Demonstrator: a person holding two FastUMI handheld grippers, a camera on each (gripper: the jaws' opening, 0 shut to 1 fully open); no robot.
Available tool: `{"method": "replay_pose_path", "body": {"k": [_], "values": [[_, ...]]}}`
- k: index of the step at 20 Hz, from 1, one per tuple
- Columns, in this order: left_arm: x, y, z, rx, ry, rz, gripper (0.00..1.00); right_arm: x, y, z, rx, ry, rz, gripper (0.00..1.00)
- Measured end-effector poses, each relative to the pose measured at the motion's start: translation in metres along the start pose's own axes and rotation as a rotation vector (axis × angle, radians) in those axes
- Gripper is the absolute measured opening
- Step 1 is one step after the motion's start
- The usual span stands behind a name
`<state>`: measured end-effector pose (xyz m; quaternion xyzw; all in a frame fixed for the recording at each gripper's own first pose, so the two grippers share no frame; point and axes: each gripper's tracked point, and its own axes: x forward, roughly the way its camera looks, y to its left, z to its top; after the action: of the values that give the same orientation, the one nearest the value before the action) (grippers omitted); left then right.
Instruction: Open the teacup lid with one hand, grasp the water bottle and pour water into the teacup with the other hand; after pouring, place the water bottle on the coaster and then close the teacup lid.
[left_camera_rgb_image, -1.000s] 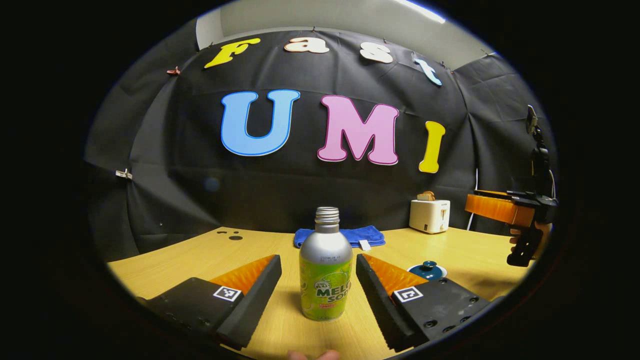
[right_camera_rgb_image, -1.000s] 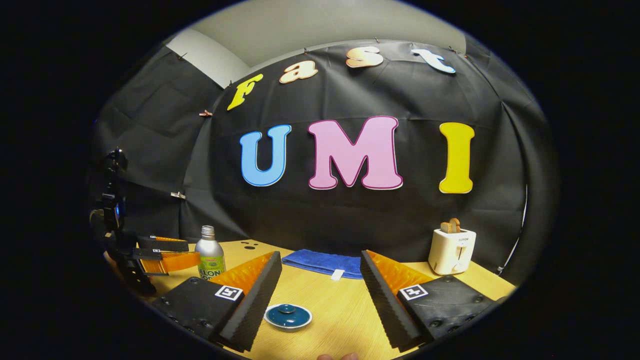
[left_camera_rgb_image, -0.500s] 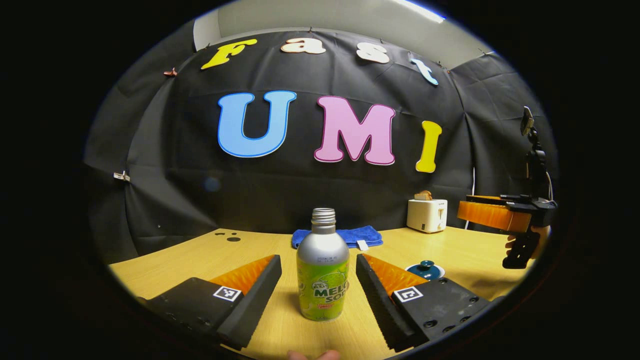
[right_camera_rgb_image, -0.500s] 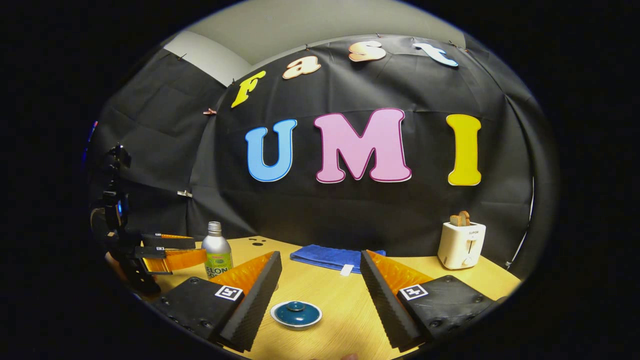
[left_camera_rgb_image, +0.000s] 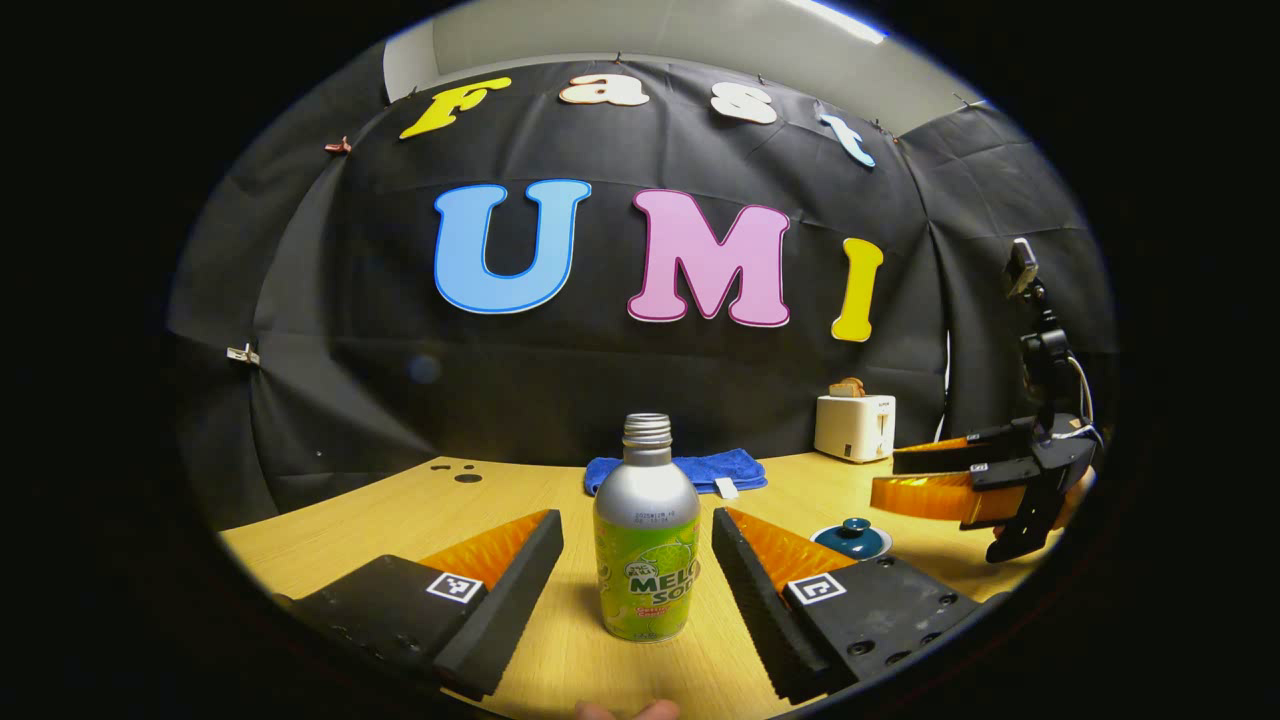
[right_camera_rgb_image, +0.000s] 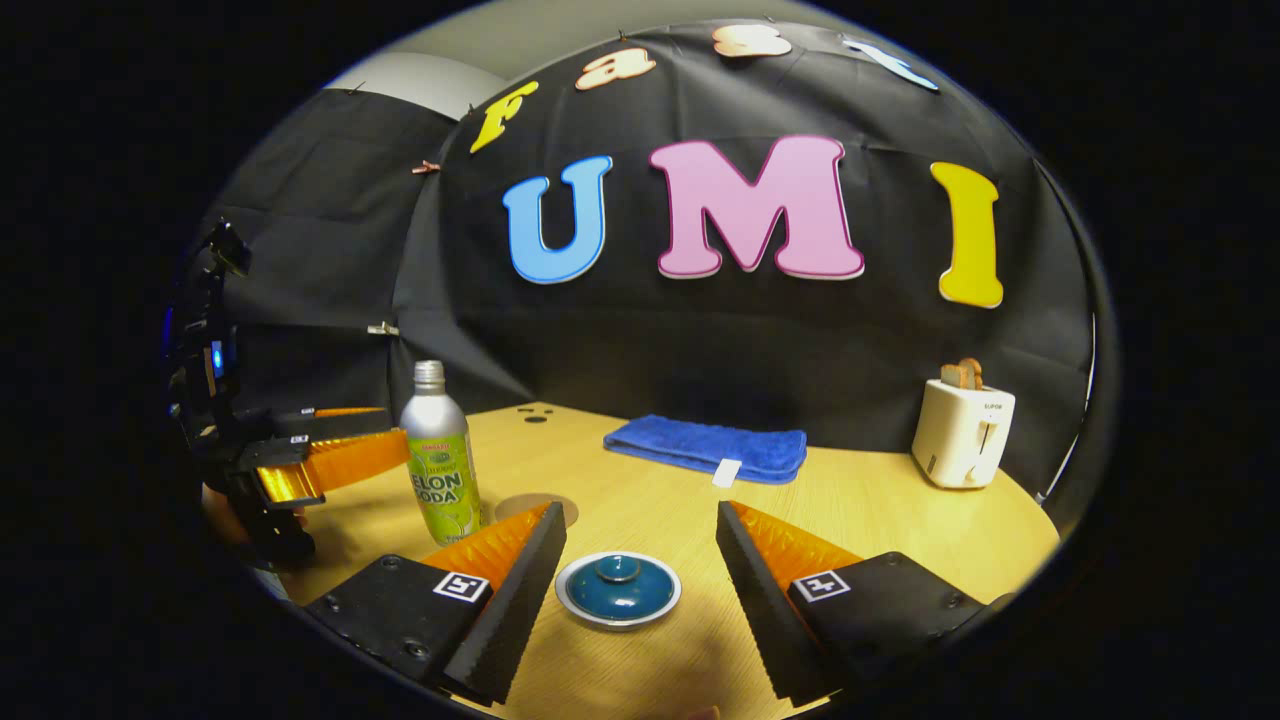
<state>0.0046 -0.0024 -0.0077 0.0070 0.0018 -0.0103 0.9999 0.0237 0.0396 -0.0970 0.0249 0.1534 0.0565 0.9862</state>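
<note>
The silver and green water bottle (left_camera_rgb_image: 648, 540) stands upright and uncapped on the wooden table (left_camera_rgb_image: 400, 520). My left gripper (left_camera_rgb_image: 635, 522) is open, one finger on each side of the bottle, neither touching it. In the right gripper view the bottle (right_camera_rgb_image: 440, 458) stands at the left with the left gripper (right_camera_rgb_image: 385, 435) beside it. The teacup's blue lid (right_camera_rgb_image: 618, 588) lies low between the fingers of my open right gripper (right_camera_rgb_image: 640, 515). A round tan coaster (right_camera_rgb_image: 537, 507) lies flat near the bottle. The left gripper view has the lidded teacup (left_camera_rgb_image: 852, 538) and the right gripper (left_camera_rgb_image: 905, 478) at the right.
A folded blue towel (right_camera_rgb_image: 705, 447) lies at the back of the table. A white toaster (right_camera_rgb_image: 962, 432) holding bread stands at the back right. Small dark holes (right_camera_rgb_image: 533, 412) mark the tabletop near the wall.
My right gripper has tilted down and come closer to the teacup lid, which now sits larger between its fingers. The left gripper has stayed open around the bottle.
</note>
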Motion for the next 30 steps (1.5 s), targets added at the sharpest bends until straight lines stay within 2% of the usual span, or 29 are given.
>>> {"method": "replay_pose_path", "body": {"k": [7, 8, 12, 14, 15, 17, 18, 20, 25, 30], "values": [[0.001, 0.0, -0.003, -0.001, 0.006, -0.002, 0.95, 0.024, 0.012, -0.036, 0.03, 0.141, 0.034, 0.89], [0.001, 0.0, -0.002, 0.001, 0.005, -0.003, 0.95, 0.026, 0.012, -0.039, 0.033, 0.152, 0.037, 0.81], [0.002, 0.0, -0.003, -0.003, 0.006, -0.003, 0.95, 0.028, 0.011, -0.042, 0.035, 0.165, 0.024, 0.71], [0.002, 0.001, -0.003, -0.002, 0.007, -0.002, 0.95, 0.028, 0.011, -0.042, 0.036, 0.162, 0.029, 0.6], [0.002, 0.001, -0.004, -0.001, 0.006, -0.001, 0.95, 0.027, 0.01, -0.039, 0.039, 0.155, 0.027, 0.59], [0.002, 0.001, -0.004, -0.003, 0.008, -0.001, 0.95, 0.029, 0.011, -0.04, 0.041, 0.155, 0.031, 0.39], [0.002, 0.0, -0.004, -0.004, 0.009, -0.001, 0.95, 0.029, 0.013, -0.039, 0.039, 0.156, 0.038, 0.33], [0.003, 0.0, -0.006, -0.005, 0.013, -0.004, 0.95, 0.028, 0.015, -0.038, 0.039, 0.152, 0.047, 0.3], [0.004, -0.001, -0.009, -0.011, 0.022, -0.01, 0.95, 0.025, 0.015, -0.03, 0.045, 0.126, 0.05, 0.3], [0.008, -0.007, -0.02, -0.014, 0.051, -0.02, 0.95, 0.004, 0.0, 0.012, 0.031, 0.009, 0.01, 0.3]]}}
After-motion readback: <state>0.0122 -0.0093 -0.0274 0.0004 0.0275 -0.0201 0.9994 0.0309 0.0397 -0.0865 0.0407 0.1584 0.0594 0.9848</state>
